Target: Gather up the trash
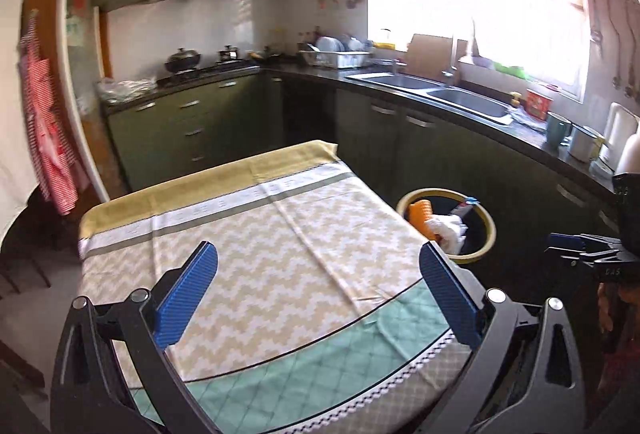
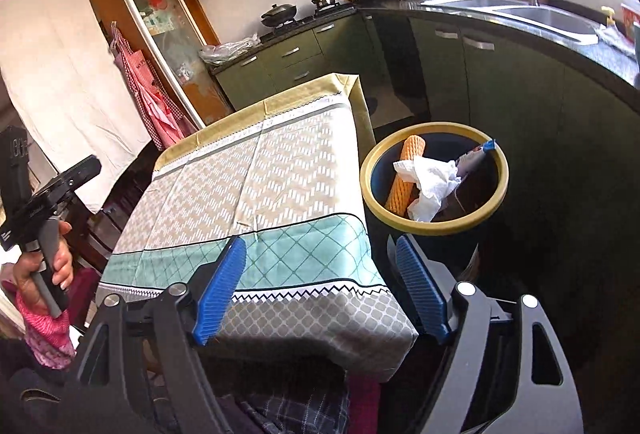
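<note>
Both grippers hover over the table (image 1: 248,234), and the left gripper (image 1: 320,274) has its jaws spread wide with nothing between them. The right gripper (image 2: 320,266) gapes empty too. The trash sits in the bin (image 2: 496,190) beside the table: crumpled tissue (image 2: 430,180), orange foam sleeve (image 2: 404,174), a wrapper (image 2: 474,156).

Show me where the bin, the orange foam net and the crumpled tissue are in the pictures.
bin (image 2: 434,229), right wrist view, on its yellow rim at the near side.
orange foam net (image 2: 404,180), right wrist view, on the middle of its length.
crumpled tissue (image 2: 434,180), right wrist view, on its white centre.
</note>
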Tool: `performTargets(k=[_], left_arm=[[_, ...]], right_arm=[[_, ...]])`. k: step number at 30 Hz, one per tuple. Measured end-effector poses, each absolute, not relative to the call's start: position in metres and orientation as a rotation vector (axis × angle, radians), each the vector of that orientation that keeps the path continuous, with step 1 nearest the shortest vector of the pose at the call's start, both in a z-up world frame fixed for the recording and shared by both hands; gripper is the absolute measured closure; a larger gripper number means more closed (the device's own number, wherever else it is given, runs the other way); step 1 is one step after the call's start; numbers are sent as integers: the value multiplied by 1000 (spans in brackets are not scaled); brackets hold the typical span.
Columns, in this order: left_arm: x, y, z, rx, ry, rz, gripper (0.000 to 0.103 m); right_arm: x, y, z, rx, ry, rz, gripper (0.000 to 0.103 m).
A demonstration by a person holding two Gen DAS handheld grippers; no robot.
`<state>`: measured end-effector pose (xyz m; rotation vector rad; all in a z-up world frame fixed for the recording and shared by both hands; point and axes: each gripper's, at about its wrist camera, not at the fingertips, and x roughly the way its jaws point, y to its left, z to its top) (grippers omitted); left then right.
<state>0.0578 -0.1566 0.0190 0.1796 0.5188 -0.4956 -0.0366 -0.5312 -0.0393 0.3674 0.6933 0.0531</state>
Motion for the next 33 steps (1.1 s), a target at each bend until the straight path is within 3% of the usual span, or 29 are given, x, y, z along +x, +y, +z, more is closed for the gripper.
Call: performTargets(k=[5,16,33], left_arm=[[31,-86,19,101,464,-299,7],[-15,-11,13,34,456,-122,7],[-38,2,27,17,394,-116,6]], right_arm=[[-46,-503,-26,272,650,22,5],[-90,-466,12,138,498,-49,5],[-102,-454,10,48,450,-134,5]])
